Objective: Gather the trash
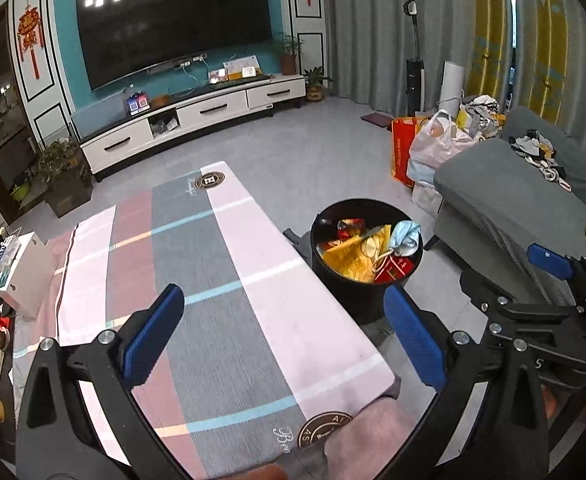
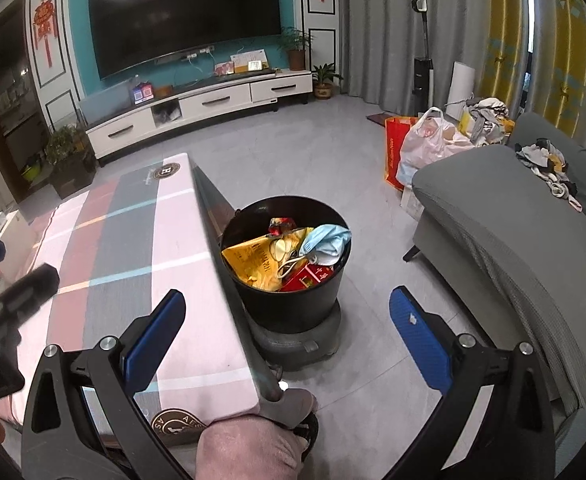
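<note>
Bin: black round trash bin (image 2: 289,280) on the grey floor, just beside the right long edge of the table; in the right wrist view it sits near centre, between the two blue fingers and further out; in the left wrist view (image 1: 367,256) it lies toward 2 o'clock from centre.
Bin contents: yellow wrapper (image 2: 253,264) at the 9 o'clock side of the opening, red box (image 2: 307,276) at 6 o'clock, light blue face mask (image 2: 327,240) at 2 o'clock, small red packet (image 2: 281,225) at 12 o'clock; the pile reaches close to the rim.
Bin base: grey rounded stand (image 2: 301,340) under the bin, resting on the floor.
Table: long low table (image 1: 229,280) covered with a cloth in pink, grey and rose bands with thin blue and white lines; round brown emblems at its near and far ends.
Left gripper: left gripper (image 1: 285,332) hangs above the near half of the table, fingers spread wide, nothing between them.
Right gripper: right gripper (image 2: 289,332) hangs over the table's right edge and the floor by the bin, fingers spread wide, holding nothing; it also shows at 3 o'clock in the left wrist view.
Sofa: grey sofa (image 2: 505,216) at 3 o'clock, well apart from the bin, with loose clothes (image 2: 549,164) on it.
Bags: white plastic bag (image 2: 429,140) and red bag (image 2: 395,148) on the floor at 1 o'clock, beside the sofa end.
Far wall: large dark television (image 2: 181,12) at 12 o'clock above a white cabinet (image 2: 197,108).
</note>
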Motion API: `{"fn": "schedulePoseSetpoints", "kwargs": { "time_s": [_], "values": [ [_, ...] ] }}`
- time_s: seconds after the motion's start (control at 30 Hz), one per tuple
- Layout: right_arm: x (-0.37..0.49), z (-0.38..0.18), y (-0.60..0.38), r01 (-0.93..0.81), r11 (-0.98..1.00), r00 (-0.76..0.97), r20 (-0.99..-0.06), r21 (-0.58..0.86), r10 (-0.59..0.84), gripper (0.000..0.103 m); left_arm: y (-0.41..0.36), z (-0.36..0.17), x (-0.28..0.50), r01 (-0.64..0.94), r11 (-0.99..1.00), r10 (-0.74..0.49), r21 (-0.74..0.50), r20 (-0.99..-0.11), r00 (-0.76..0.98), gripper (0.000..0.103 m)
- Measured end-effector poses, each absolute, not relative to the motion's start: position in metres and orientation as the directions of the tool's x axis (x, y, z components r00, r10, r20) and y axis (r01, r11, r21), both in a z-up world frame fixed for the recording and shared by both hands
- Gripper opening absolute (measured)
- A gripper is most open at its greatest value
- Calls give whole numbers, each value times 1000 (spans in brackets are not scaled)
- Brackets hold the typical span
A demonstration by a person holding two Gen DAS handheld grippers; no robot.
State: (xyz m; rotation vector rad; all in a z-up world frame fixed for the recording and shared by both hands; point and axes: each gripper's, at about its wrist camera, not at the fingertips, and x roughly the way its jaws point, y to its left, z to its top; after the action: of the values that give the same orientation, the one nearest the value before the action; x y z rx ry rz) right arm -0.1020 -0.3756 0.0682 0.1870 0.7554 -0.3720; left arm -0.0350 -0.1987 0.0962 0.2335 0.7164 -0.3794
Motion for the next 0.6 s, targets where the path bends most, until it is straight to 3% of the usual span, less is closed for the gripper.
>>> {"fn": "schedulePoseSetpoints", "kwargs": {
  "time_s": [0.6],
  "values": [
    [-98, 66, -365, 375, 927, 665, -700, 13, -260, 100, -197, 86, -31, 400, 913, -236, 81, -694, 680, 100]
  ]
}}
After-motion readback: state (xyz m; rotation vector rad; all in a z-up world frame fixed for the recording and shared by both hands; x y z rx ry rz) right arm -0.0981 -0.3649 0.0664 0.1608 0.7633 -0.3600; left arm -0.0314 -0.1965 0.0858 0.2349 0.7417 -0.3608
